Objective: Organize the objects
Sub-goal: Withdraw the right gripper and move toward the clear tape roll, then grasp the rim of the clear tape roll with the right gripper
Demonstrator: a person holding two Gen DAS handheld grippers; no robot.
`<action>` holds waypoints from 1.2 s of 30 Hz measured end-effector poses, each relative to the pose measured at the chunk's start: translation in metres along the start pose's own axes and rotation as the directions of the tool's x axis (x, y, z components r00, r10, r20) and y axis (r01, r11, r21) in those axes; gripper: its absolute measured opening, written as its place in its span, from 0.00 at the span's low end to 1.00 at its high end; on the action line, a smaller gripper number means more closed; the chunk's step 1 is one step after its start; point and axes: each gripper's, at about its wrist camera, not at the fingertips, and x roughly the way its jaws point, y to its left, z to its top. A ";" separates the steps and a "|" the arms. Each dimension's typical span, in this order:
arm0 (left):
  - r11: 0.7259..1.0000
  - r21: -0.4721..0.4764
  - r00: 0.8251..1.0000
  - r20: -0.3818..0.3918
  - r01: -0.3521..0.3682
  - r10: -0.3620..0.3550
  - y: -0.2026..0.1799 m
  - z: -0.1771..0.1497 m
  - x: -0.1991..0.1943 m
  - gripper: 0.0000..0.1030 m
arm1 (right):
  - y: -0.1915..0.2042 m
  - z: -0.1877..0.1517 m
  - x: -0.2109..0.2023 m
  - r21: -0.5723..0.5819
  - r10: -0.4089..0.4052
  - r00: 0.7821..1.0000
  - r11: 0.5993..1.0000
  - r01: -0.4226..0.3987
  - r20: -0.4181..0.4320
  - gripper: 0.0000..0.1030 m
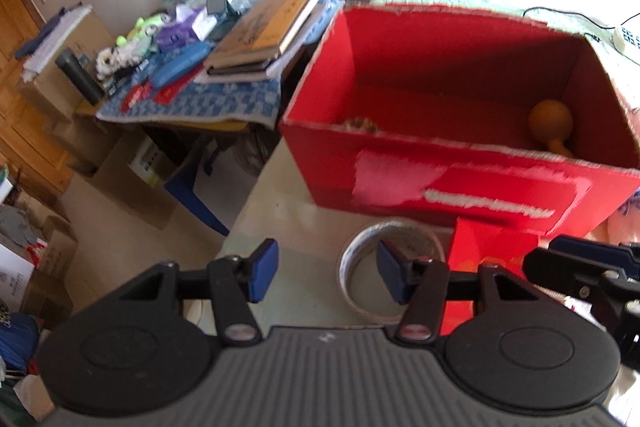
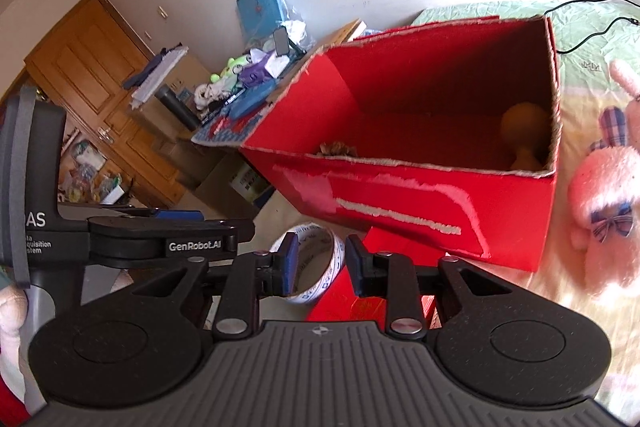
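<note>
A white tape roll lies flat on the pale bed surface in front of a big open red cardboard box. My left gripper hovers open over the roll's left wall, its right fingertip over the hole. My right gripper is open too, narrower, with the tape roll's right wall showing between its pads without touching them. A small red packet lies just right of the roll. Inside the red box sit an orange gourd-shaped toy and a brownish thing.
A pink plush rabbit lies right of the box on the bed. Left of the box, a side table carries books and small clutter. Cardboard cartons stand on the floor below. A wooden door is far left.
</note>
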 end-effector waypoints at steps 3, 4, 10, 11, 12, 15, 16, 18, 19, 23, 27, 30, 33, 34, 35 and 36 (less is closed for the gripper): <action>0.999 -0.011 0.998 -0.026 0.050 -0.051 0.013 -0.006 0.010 0.56 | 0.001 -0.004 0.010 0.011 -0.011 1.000 1.000 0.011 -0.029 0.28; 0.998 -0.012 0.998 -0.029 0.063 -0.063 0.016 -0.009 0.013 0.56 | 0.003 -0.005 0.014 0.008 -0.016 0.999 1.000 0.016 -0.037 0.28; 0.983 -0.016 0.978 -0.095 0.184 -0.185 0.032 -0.018 0.038 0.44 | 0.015 -0.010 0.038 -0.012 -0.048 0.996 0.999 0.047 -0.076 0.28; 0.977 -0.025 0.971 -0.105 0.214 -0.215 0.034 -0.018 0.042 0.42 | 0.019 -0.010 0.042 -0.023 -0.057 0.995 0.998 0.055 -0.079 0.28; 0.969 -0.034 0.962 -0.112 0.246 -0.248 0.035 -0.017 0.045 0.41 | 0.021 -0.010 0.045 -0.036 -0.065 0.994 0.997 0.062 -0.083 0.28; 0.950 -0.043 0.942 -0.118 0.310 -0.313 0.037 -0.014 0.054 0.40 | 0.026 -0.010 0.056 -0.063 -0.095 0.992 0.994 0.090 -0.087 0.28; 0.949 -0.039 0.941 -0.124 0.312 -0.314 0.037 -0.014 0.058 0.39 | 0.026 -0.010 0.060 -0.065 -0.106 0.990 0.993 0.101 -0.089 0.28; 0.945 -0.027 0.934 -0.147 0.326 -0.327 0.034 -0.014 0.066 0.31 | 0.026 -0.010 0.068 -0.062 -0.122 0.988 0.991 0.116 -0.096 0.28; 0.942 -0.022 0.929 -0.160 0.335 -0.334 0.034 -0.013 0.071 0.26 | 0.026 -0.010 0.072 -0.059 -0.129 0.987 0.991 0.124 -0.100 0.28; 0.932 -0.017 0.913 -0.194 0.362 -0.359 0.036 -0.013 0.085 0.20 | 0.024 -0.009 0.084 -0.056 -0.157 0.982 0.987 0.151 -0.110 0.28; 0.924 0.002 0.906 -0.200 0.382 -0.374 0.038 -0.009 0.091 0.14 | 0.026 -0.008 0.095 -0.061 -0.182 0.976 0.983 0.176 -0.118 0.27; 0.921 0.032 0.906 -0.195 0.389 -0.376 0.037 -0.009 0.093 0.13 | 0.026 -0.007 0.101 -0.067 -0.211 0.970 0.977 0.204 -0.120 0.24; 0.916 0.053 0.904 -0.193 0.399 -0.382 0.038 -0.008 0.093 0.13 | 0.024 -0.006 0.105 -0.059 -0.234 0.964 0.972 0.228 -0.124 0.16; 0.914 0.057 0.902 -0.193 0.402 -0.385 0.038 -0.008 0.093 0.13 | 0.023 -0.005 0.106 -0.054 -0.242 0.962 0.970 0.237 -0.127 0.11; 0.912 0.060 0.901 -0.193 0.406 -0.389 0.039 -0.008 0.093 0.13 | 0.022 -0.004 0.106 -0.050 -0.249 0.960 0.968 0.244 -0.129 0.10; 0.912 0.063 0.902 -0.192 0.405 -0.387 0.039 -0.007 0.093 0.13 | 0.021 -0.004 0.106 -0.042 -0.243 0.961 0.970 0.240 -0.133 0.10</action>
